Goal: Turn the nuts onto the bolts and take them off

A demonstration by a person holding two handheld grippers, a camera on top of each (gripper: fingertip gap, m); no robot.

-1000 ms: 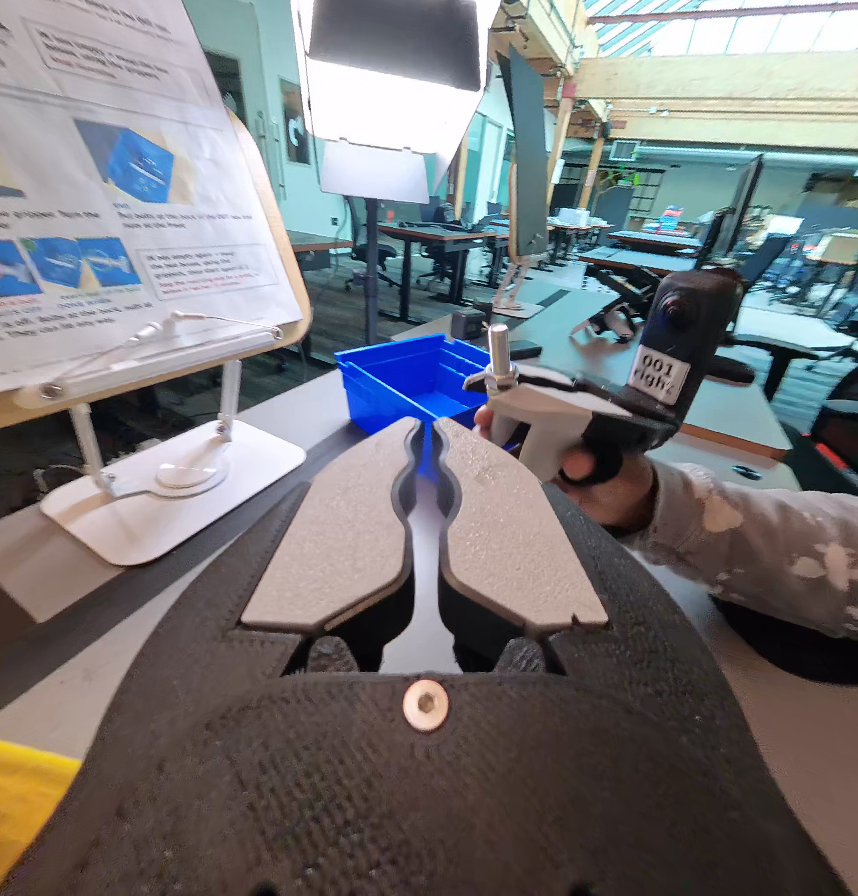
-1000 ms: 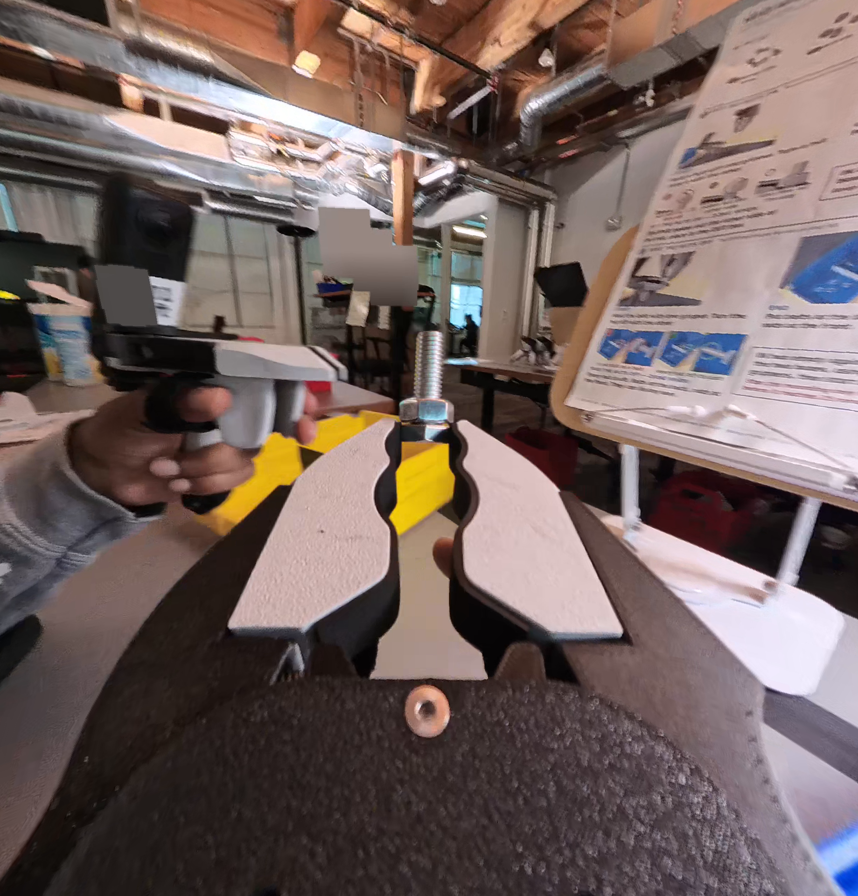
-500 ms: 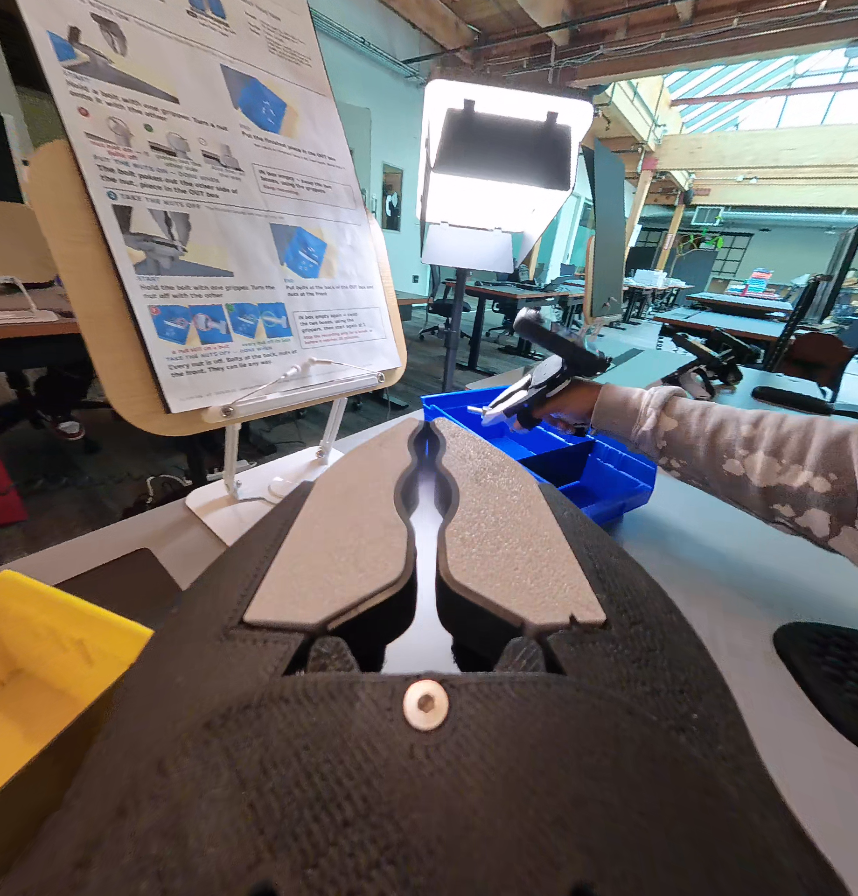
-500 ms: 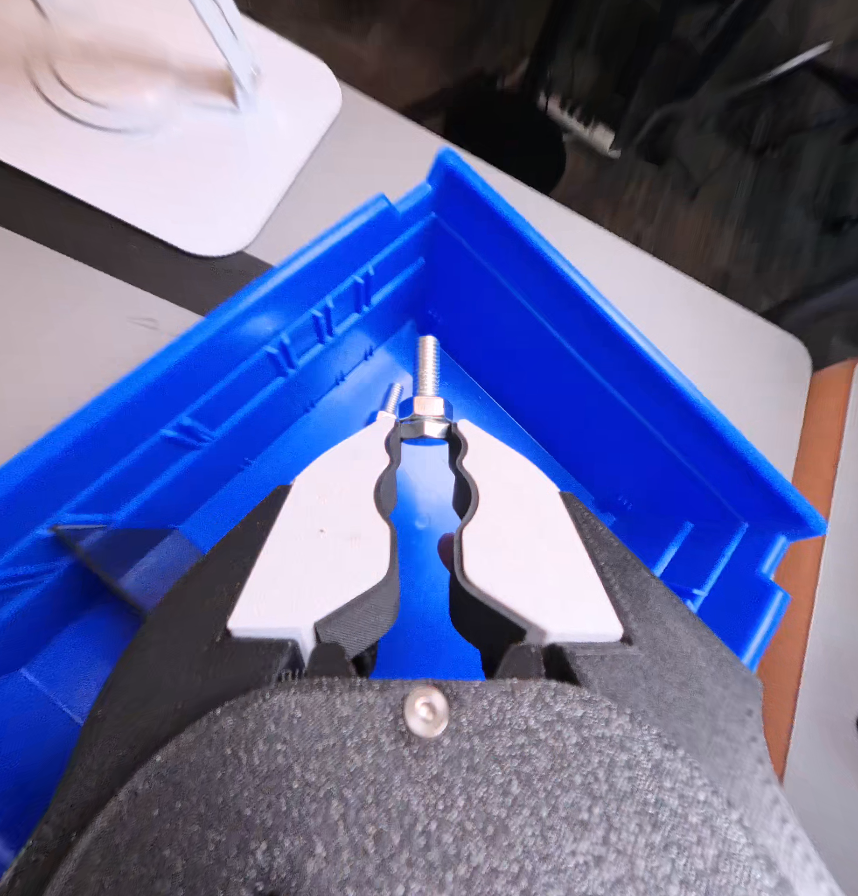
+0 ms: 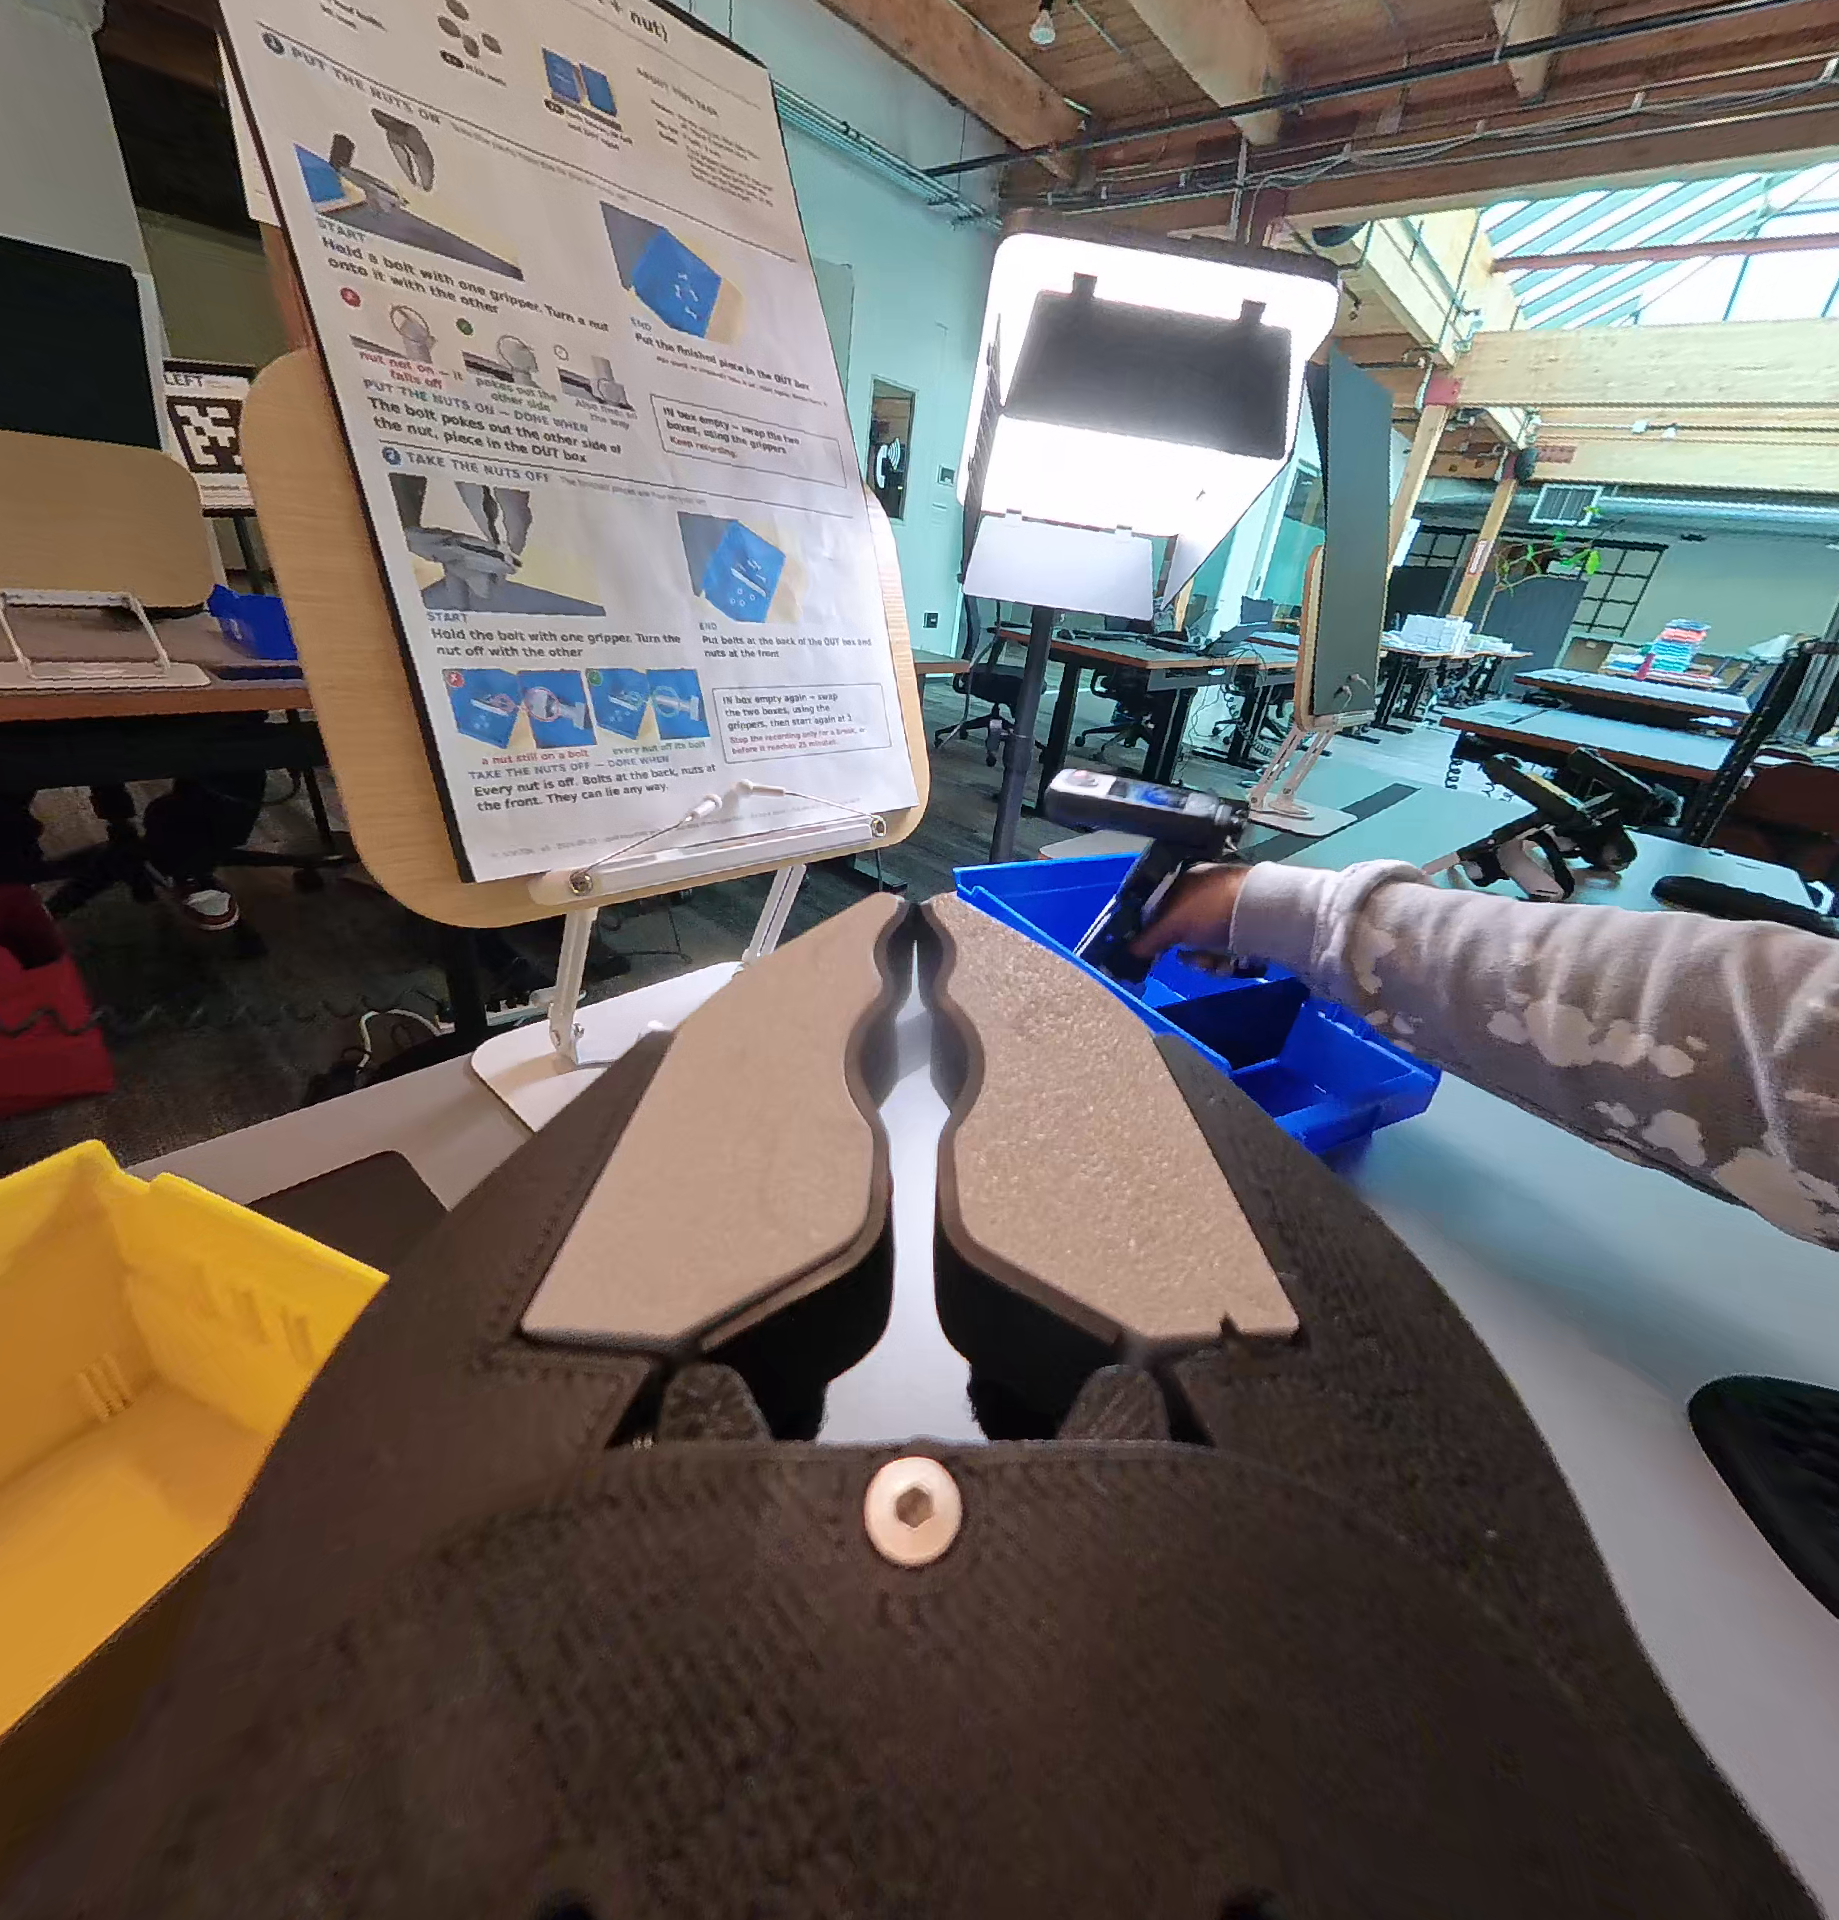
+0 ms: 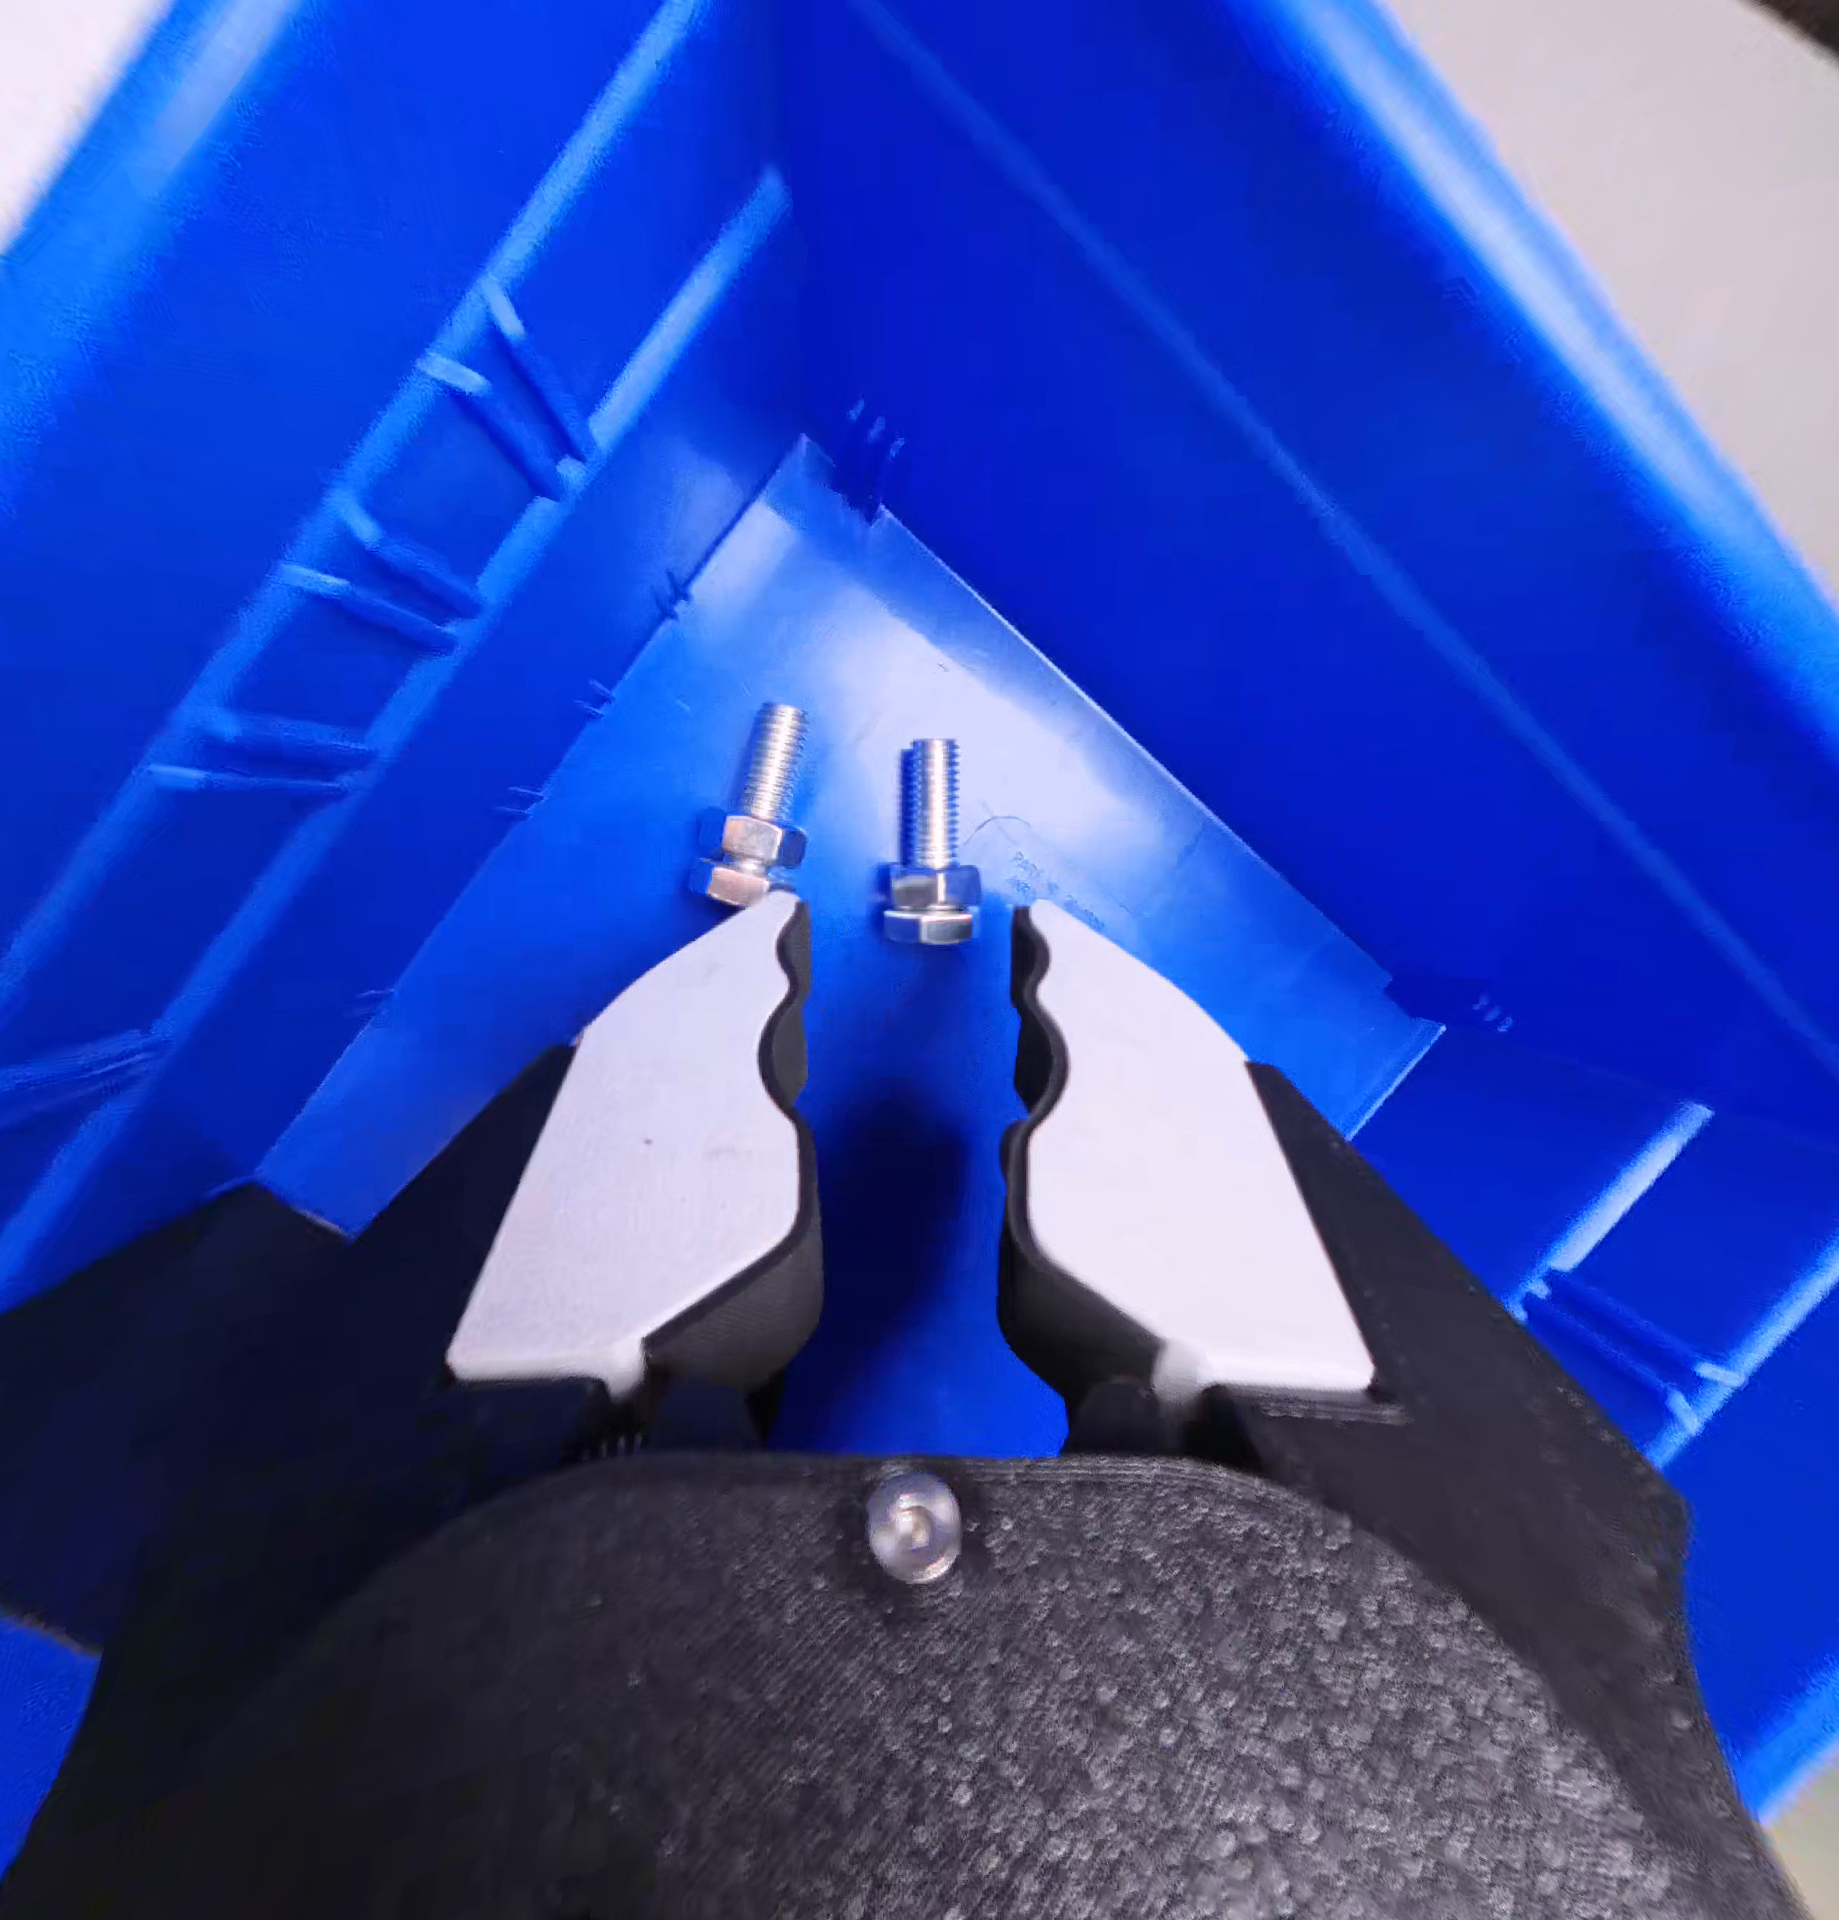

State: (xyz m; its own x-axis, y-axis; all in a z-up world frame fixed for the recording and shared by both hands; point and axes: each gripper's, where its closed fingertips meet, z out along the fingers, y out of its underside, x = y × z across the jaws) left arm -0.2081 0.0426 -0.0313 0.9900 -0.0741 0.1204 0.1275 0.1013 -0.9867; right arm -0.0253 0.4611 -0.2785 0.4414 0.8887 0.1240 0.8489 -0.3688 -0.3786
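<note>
In the left wrist view the left claw (image 5: 913, 920) fills the lower centre of the frame, its two grey, grainy-faced fingers (image 5: 749, 1122) pressed nearly together at the tips with nothing between them, set in a black woven-textured body. A yellow plastic bin (image 5: 115, 1340) sits at the lower left on the pale desk (image 5: 1580, 1299), a paper instruction sheet on a wooden stand (image 5: 572, 436) rises at the upper left, and at the right a sleeved arm reaches the right claw (image 5: 1133, 914) down into the blue plastic bin (image 5: 1341, 1081). In the right wrist view the right claw (image 6: 904, 920) hangs spread apart and empty above the smooth floor of the blue bin (image 6: 1258, 436), pointed into a ribbed corner. Two shiny threaded steel bolts lie there side by side, each with a hex nut run up against its hex head: the left bolt (image 6: 754, 821) just beyond the left fingertip, the right bolt (image 6: 927, 847) in the gap between the tips. This looks like the drop-off of a finished piece. The next move, I judge, calls for lifting the right claw clear without nudging either bolt and going to the yellow bin for fresh parts.
</note>
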